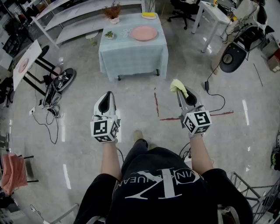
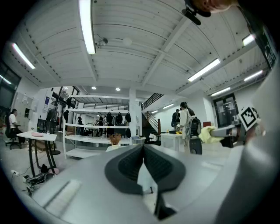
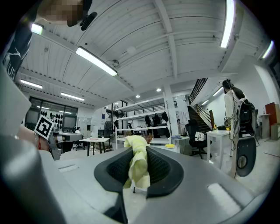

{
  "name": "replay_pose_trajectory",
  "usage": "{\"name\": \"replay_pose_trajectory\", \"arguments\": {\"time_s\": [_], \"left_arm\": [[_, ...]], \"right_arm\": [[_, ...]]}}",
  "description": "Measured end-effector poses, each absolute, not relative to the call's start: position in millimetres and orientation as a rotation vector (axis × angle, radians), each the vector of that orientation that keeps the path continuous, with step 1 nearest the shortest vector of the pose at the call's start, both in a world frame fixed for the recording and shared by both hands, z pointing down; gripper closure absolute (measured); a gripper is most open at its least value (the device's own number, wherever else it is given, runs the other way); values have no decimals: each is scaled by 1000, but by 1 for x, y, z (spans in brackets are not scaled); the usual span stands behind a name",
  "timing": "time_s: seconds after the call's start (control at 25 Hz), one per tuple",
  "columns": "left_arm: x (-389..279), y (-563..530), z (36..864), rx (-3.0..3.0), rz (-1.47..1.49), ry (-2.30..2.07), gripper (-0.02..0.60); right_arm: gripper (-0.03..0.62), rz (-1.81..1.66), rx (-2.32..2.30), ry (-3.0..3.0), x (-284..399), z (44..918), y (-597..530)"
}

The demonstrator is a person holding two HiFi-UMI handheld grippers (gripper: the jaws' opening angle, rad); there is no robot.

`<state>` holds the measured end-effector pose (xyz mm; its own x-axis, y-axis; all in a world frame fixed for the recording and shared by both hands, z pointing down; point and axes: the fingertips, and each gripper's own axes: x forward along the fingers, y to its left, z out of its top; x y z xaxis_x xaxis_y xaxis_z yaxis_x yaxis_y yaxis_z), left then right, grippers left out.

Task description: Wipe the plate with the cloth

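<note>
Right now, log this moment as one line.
left tool: shut, empty | right tool: shut on crumpled yellow cloth | round pink plate: on blue-clothed table ahead, untouched

open floor (image 1: 135, 98) ahead — table (image 1: 133, 54) beyond, cables (image 1: 50, 118) far left

We record a table (image 1: 133, 59) draped in a pale blue-green covering. On it stand a potted dried plant (image 1: 113, 12) at the back edge, a small green plant (image 1: 109, 34) at the left and a yellow item (image 1: 148, 15) at the back right. Red tape marks (image 1: 156, 105) cross the floor. At the left, a white board (image 1: 25, 61) sits on a black stand, with cables (image 1: 50, 116) near it.
</note>
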<state>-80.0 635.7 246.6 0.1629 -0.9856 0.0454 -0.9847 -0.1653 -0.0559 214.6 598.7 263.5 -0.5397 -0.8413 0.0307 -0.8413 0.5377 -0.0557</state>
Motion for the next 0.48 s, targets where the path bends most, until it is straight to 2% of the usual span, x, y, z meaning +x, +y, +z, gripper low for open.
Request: {"name": "replay_pose_trajectory", "arguments": {"time_s": [0.48], "left_arm": [[-71,632,245,-2402,-93,2027,581]], "right_arm": [[523,106,1489,-2754,220,263,596]]}}
